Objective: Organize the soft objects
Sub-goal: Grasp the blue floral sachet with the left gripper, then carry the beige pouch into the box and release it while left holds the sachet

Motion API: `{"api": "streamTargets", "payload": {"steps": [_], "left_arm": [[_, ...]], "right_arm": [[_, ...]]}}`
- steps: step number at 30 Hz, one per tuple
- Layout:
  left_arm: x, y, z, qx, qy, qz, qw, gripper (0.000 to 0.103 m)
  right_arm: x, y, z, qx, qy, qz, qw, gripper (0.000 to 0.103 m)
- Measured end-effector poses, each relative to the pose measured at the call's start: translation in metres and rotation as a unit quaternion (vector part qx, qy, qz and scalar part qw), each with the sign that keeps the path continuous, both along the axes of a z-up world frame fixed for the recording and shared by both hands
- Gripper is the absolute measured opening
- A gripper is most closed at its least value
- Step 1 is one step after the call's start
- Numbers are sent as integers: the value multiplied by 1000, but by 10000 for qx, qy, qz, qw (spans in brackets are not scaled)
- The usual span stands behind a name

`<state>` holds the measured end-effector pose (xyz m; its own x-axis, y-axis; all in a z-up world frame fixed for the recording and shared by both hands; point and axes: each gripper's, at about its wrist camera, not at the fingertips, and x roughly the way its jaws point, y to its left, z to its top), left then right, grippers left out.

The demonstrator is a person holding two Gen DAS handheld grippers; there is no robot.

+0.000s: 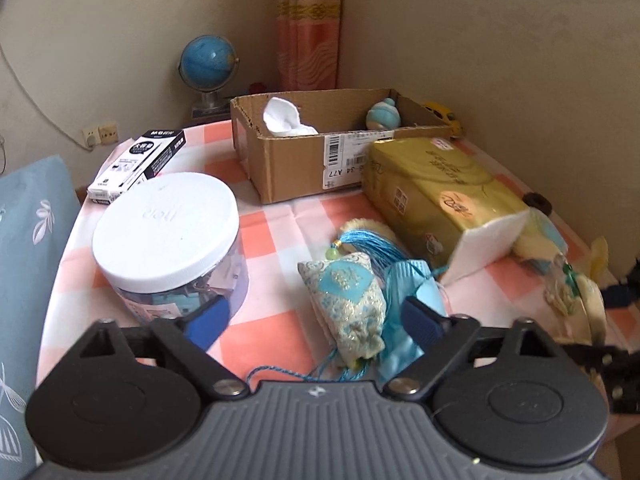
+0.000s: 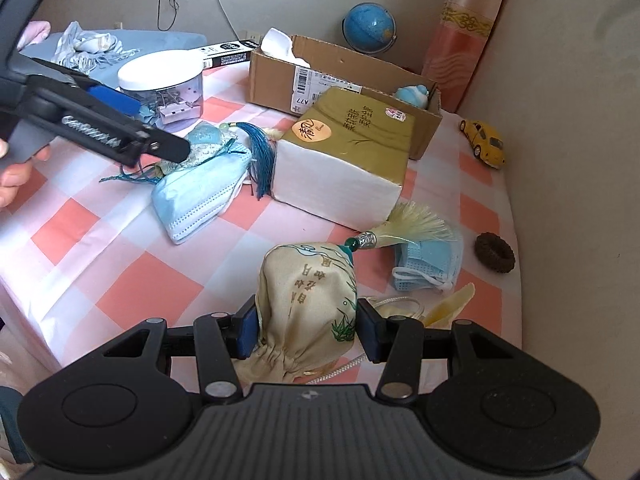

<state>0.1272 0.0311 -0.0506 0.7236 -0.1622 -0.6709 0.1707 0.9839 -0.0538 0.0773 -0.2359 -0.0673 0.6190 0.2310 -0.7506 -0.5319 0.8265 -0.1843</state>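
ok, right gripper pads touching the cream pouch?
Touching. The right wrist view shows the right gripper with both blue pads pressed against the sides of the cream pouch, no gap on either side.

Behind the tissue pack [image 1: 436, 192], the yellow toy car [image 1: 440, 111] was mostly hidden by the cardboard box [image 1: 304, 168]. Right of the pack, the cream pouch [image 1: 576, 300] was blurred. Print on the pack was unreadable. Left of it, the pillow [image 1: 28, 264] was cut off.
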Motion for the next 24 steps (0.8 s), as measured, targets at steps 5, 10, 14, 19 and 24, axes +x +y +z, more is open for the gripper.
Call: {"api": "streamTargets", "payload": {"steps": [5, 10, 14, 19, 24], "left_arm": [[9, -11, -5, 61, 51, 60, 10000, 75], [18, -19, -9, 46, 119, 57, 9999, 60], [22, -21, -15, -16, 270, 49, 9996, 50], [22, -19, -16, -100, 320, -43, 9994, 41], [20, -16, -7, 30, 339, -289, 9990, 34]], "right_arm": [[2, -4, 0, 88, 17, -11, 10000, 54], [2, -6, -2, 178, 37, -14, 9998, 54], [2, -7, -2, 197, 29, 1, 9998, 54], [1, -9, -1, 191, 11, -25, 9998, 54], [-2, -13, 6, 184, -80, -102, 9997, 54]]}}
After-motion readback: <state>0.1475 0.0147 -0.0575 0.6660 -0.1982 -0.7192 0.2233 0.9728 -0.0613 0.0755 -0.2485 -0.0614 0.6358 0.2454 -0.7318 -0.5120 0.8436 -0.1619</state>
